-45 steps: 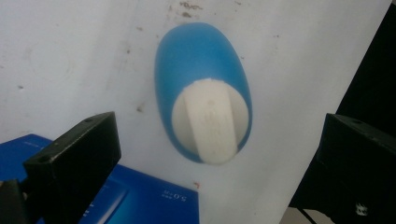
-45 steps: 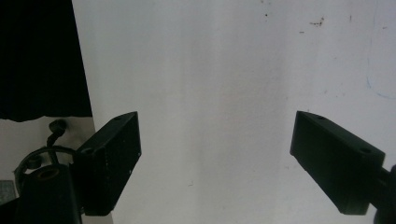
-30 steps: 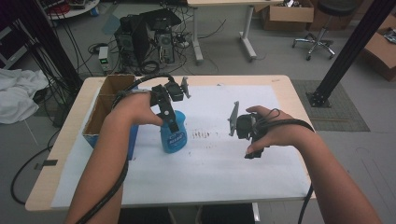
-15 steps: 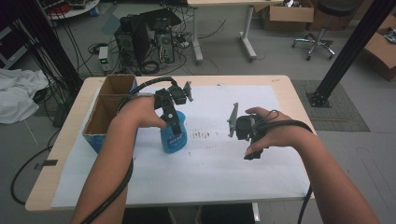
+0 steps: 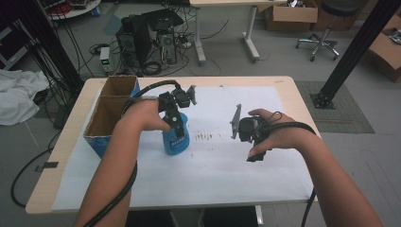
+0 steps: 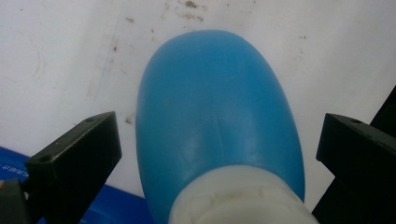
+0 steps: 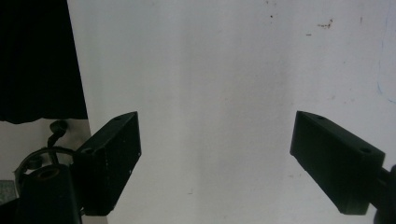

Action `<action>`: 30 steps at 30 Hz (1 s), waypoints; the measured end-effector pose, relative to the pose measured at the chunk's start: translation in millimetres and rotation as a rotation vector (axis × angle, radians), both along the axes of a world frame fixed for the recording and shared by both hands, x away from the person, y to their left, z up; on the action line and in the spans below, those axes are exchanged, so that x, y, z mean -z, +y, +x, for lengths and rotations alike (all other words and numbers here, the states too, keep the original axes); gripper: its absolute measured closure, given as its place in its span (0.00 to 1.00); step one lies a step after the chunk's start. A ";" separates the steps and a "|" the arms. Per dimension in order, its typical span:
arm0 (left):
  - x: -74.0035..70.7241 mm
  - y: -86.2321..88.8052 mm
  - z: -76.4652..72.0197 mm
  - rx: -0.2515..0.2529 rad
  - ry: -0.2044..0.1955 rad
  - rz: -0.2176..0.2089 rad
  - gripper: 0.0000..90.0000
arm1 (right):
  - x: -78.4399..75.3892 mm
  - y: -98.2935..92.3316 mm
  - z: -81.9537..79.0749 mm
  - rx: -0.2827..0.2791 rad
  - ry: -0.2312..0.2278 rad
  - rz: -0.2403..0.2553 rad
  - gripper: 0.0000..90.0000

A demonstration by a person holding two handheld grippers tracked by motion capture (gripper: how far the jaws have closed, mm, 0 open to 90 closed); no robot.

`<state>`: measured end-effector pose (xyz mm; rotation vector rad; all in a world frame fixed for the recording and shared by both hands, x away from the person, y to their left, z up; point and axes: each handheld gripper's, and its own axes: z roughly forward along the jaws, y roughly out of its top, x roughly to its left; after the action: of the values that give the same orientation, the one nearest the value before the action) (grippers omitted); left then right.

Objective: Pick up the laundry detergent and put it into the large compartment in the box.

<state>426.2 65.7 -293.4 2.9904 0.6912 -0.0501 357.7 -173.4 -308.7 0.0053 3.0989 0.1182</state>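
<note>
Open cardboard box (image 5: 106, 118) at white-papered table's (image 5: 227, 184) left edge.

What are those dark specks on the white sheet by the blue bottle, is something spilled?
Possibly. Small dark marks dot the white sheet just right of the blue bottle, like stains or crumbs; what they are cannot be told. The bottle stands upright, and the left gripper straddles it with jaws open.

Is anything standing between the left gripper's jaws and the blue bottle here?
Nothing visible does. In the left gripper view, the blue bottle stands between the open jaws of the left gripper, with a gap of bare white paper on each side and no other object there. The high view likewise shows the bottle directly below that gripper.
</note>
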 end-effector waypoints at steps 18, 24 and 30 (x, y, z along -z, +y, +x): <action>1.3 -2.1 1.1 0.002 -0.020 0.016 0.17 | 0.8 -1.8 1.0 0.004 0.004 -0.014 0.18; 1.7 -3.7 1.0 -0.001 -0.021 0.017 0.18 | 0.8 -3.8 1.5 0.006 0.003 -0.011 0.18; 1.0 -3.7 0.2 -0.007 -0.023 0.017 0.22 | 1.2 -3.0 1.3 0.007 0.003 -0.010 0.18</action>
<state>426.4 62.0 -294.4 2.9996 0.7037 -0.0098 359.0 -176.3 -309.9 0.0156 3.1021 0.1019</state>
